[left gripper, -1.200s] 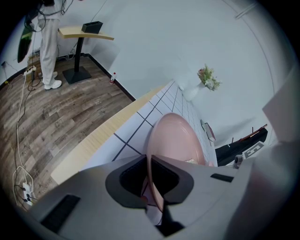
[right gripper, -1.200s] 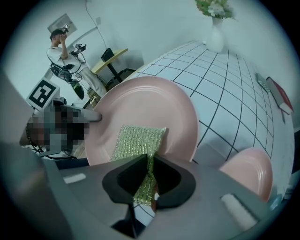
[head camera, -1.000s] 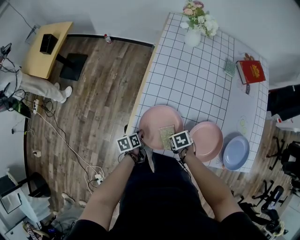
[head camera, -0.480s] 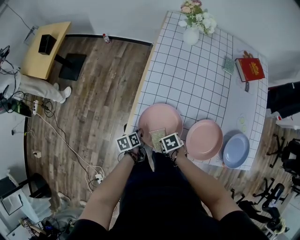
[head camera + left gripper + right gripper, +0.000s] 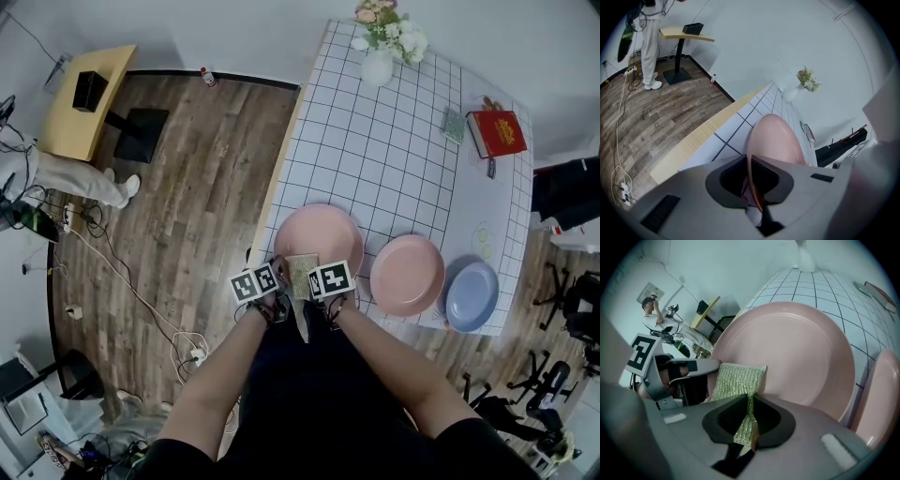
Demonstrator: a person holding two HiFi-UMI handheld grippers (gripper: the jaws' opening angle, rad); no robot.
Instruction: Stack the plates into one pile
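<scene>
Left gripper point(image 5: 749, 161) is clamped on the near rim of the large pink plate point(image 5: 319, 239); right gripper point(image 5: 750, 404) is closed on a glittery green cloth point(image 5: 740, 379) held over that same rim, just beside the left jaws; smaller pink plate point(image 5: 407, 275) lies just right of the large plate, blue plate point(image 5: 472, 296) further right; the right hand is judged the nearer to both.

1. We've got a white wall point(image 5: 244, 33) at the back and a wood-plank floor point(image 5: 187, 178) below it.
2. Off left, a small yellow table point(image 5: 67, 127) carries a black box point(image 5: 91, 88), and a person point(image 5: 70, 173) stands beside it.
3. White cables point(image 5: 122, 277) snake over the planks.
4. We see the long table point(image 5: 375, 150) in a white grid cloth, with a vase point(image 5: 377, 67) of flowers and a red book point(image 5: 497, 132) at its far end.
5. Black chairs point(image 5: 581, 314) crowd the right edge.
6. The light is even and soft.
</scene>
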